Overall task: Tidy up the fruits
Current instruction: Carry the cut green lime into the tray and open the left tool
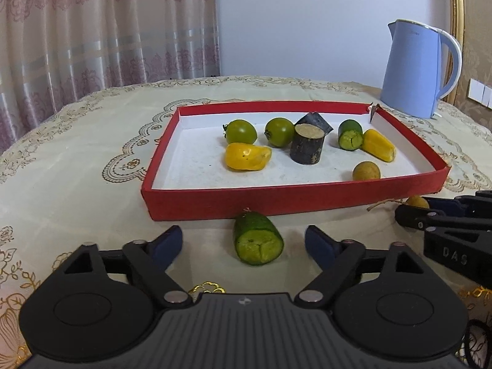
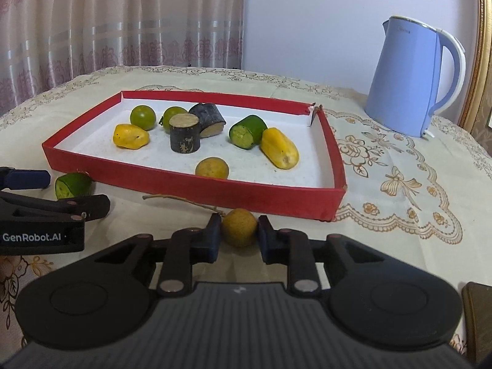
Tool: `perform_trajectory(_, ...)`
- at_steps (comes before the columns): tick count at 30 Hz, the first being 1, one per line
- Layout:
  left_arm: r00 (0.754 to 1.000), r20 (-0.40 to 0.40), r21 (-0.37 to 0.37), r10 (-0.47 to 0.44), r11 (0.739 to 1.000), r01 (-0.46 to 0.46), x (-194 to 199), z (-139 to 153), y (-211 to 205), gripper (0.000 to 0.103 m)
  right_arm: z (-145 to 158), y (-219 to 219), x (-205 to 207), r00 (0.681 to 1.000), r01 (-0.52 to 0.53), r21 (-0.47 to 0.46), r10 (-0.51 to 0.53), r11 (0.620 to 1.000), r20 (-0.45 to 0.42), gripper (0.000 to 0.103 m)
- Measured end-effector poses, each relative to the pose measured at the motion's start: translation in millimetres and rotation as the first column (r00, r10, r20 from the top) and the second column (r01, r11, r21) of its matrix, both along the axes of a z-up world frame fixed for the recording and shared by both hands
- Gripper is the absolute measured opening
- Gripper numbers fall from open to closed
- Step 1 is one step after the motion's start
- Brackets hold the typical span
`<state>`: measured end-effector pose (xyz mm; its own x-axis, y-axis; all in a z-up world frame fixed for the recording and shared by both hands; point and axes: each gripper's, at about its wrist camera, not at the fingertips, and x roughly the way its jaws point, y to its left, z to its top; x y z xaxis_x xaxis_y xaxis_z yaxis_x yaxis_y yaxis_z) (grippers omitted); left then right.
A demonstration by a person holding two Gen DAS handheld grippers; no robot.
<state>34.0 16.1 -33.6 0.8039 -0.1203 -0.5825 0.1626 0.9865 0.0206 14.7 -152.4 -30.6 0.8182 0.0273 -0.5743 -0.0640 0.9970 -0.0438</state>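
A round table under a cream, gold-embroidered lace tablecloth [image 2: 399, 184] fills both views, with a pink patterned curtain [image 1: 92, 30] behind it to the left, a pale blue-white wall beyond, and a gilt frame edge at far right. A pale blue electric kettle [image 2: 412, 83] stands on the cloth, ahead and to the right of both tongs.

Straight ahead of the tongs lies a shallow red cardboard tray with a white floor [image 2: 276, 196]. In it are two green tomatoes, two yellow fruit pieces, two dark cane stubs, a green cucumber stub and one round tan longan.

The left gripper [image 1: 244, 241] stands open, its blue pads wide apart, with a cut green cucumber piece [image 1: 257, 238] lying on the cloth between them, untouched, just in front of the tray's near wall.

The right gripper [image 2: 239, 235] is closed on a round tan longan with a dry twig [image 2: 238, 226], both pads pressed against its sides, just short of the tray's near wall.

Readable writing: "GenRobot.AI" in white on the left tool's side, seen from the right wrist, and "DAS" embossed on the right tool's body, seen from the left. Faint lettering on the kettle is too small to read.
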Motion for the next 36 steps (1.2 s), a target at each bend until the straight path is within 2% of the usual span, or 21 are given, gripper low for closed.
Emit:
perform_trajectory(1, 1.000, 0.000, 0.001, 0.001, 1.000, -0.001, 0, 0, 0, 0.078, 0, 0, 0, 1.000, 0.000, 0.001, 0.000, 1.000, 0.000, 0.024)
perform_trajectory(3, 1.000, 0.004, 0.006, 0.000, 1.000, 0.000, 0, -1, -1, 0.061, 0, 1, 0, 1.000, -0.001, 0.001, 0.001, 1.000, 0.000, 0.024)
perform_trajectory(4, 1.000, 0.006, 0.009, -0.003, 1.000, 0.003, 0, 0, -2, 0.058, 0, 1, 0, 1.000, -0.001, -0.002, 0.001, 1.000, 0.000, 0.024)
perform_trajectory(8, 1.000, 0.004, 0.002, -0.029, 1.000, 0.029, 1, 1, -6, 0.033, -1, -1, 1, 1.000, -0.002, -0.007, 0.002, 1.000, 0.000, 0.024)
perform_trajectory(23, 0.999, -0.030, -0.024, -0.021, 0.999, 0.021, -1, 10, 0, 0.032, 0, -1, 0, 1.000, -0.009, -0.006, 0.009, 1.000, 0.006, 0.024)
perform_trajectory(32, 0.999, 0.037, -0.016, -0.023, 1.000, 0.024, -5, 33, 2, 0.032, -1, 1, 0, 1.000, -0.009, -0.012, 0.009, 1.000, 0.005, 0.024)
perform_trajectory(36, 0.997, 0.074, -0.024, -0.025, 0.999, 0.027, 8, 48, -2, 0.032, -1, 1, 0, 1.000, -0.006, -0.012, 0.006, 1.000, 0.007, 0.024)
